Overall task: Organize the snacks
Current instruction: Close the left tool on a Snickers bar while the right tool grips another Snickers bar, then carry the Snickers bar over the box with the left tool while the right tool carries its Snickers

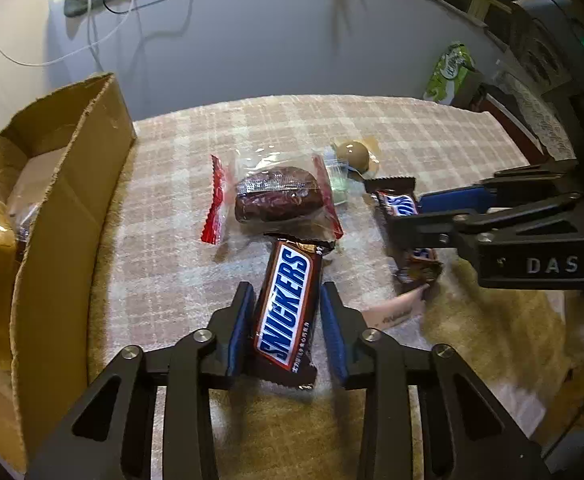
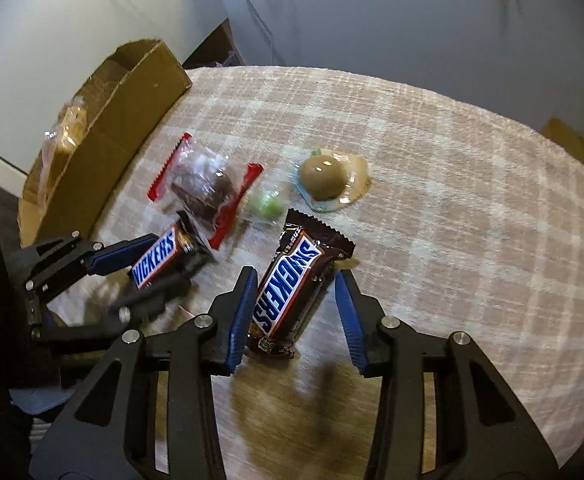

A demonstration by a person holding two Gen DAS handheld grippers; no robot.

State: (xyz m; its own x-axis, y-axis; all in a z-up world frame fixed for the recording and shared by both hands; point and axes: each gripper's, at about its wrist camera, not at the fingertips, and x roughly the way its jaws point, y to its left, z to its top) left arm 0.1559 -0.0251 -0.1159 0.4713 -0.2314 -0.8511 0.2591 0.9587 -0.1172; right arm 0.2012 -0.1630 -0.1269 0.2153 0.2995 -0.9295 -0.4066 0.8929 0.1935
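Looking across the plaid cloth (image 2: 432, 184): cardboard box (image 1: 71, 216) sits far left, contents cut off in the left view; the right view shows a clear bag (image 2: 65, 136) inside. Left gripper (image 1: 285, 320) is narrow, pads vs both sides of left Snickers (image 1: 287, 308), though blurred in the right view. Right gripper (image 2: 296, 312) is wider, w/ a gap beside right Snickers (image 2: 287, 292) btwn its pads. Brownie pkt (image 2: 203, 188) lies centre. Pudding cup (image 2: 324, 182) is clear only in the right view. Green candy (image 2: 269, 204) is blurry.
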